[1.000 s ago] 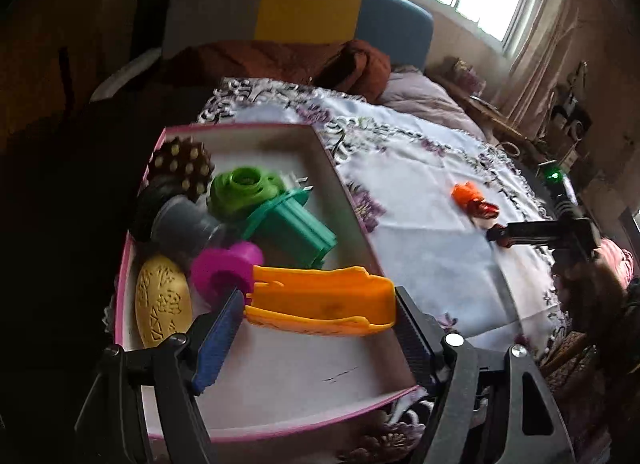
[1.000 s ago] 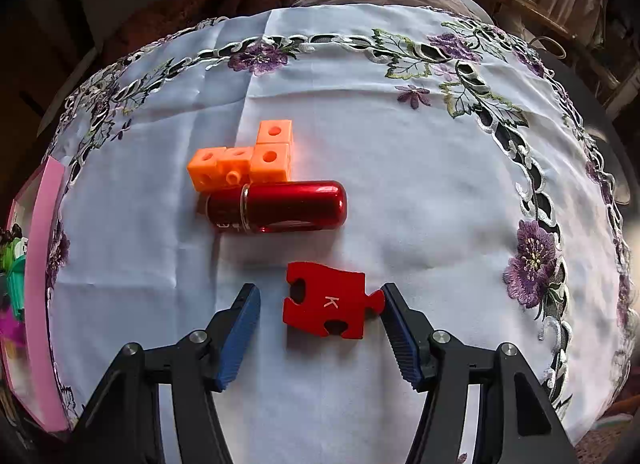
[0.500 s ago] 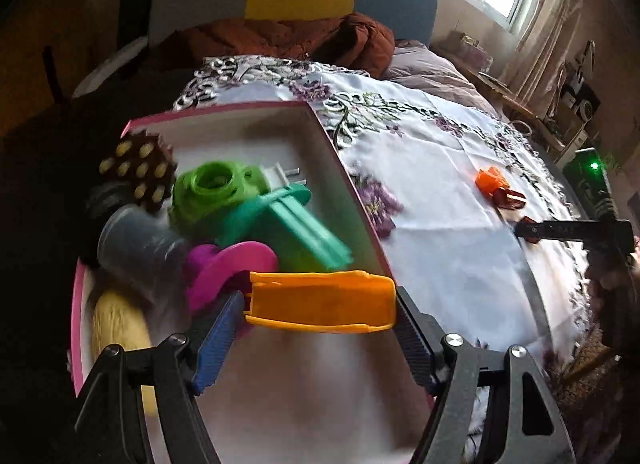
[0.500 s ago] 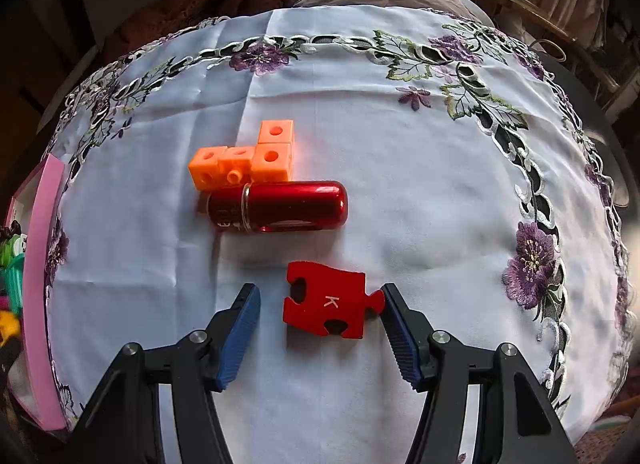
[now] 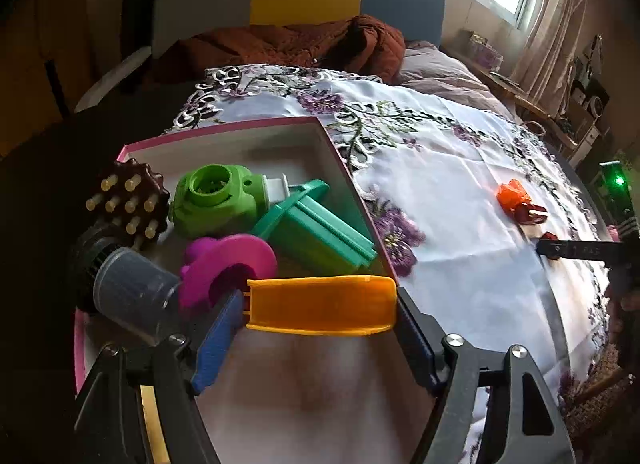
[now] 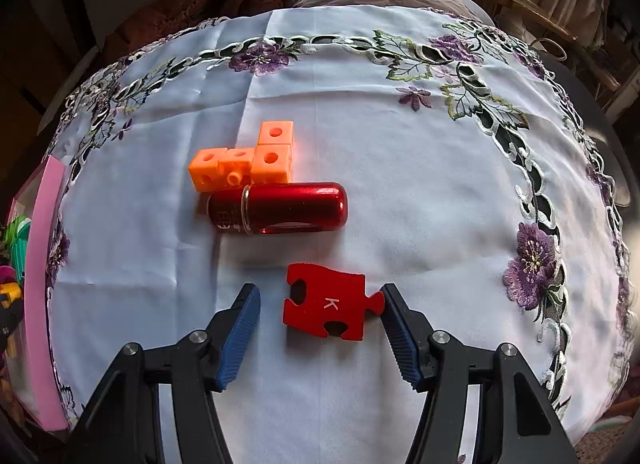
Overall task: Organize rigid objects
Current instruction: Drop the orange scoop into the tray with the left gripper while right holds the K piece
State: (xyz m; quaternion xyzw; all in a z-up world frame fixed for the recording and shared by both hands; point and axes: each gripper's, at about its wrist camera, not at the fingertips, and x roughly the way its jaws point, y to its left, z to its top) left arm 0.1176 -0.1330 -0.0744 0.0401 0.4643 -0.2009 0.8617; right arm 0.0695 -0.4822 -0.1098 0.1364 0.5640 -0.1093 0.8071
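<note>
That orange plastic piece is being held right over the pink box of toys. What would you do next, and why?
Probably open the left gripper and let the orange piece drop: it hangs clamped between the pads over the pink box, just above bare floor beside the other toys.

Red puzzle piece (image 6: 326,306) between spread fingers (image 6: 240,334), red capsule (image 6: 280,207) beyond

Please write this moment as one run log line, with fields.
left gripper: shut on orange clip, over pink box | right gripper: open around red puzzle piece on tablecloth
</note>
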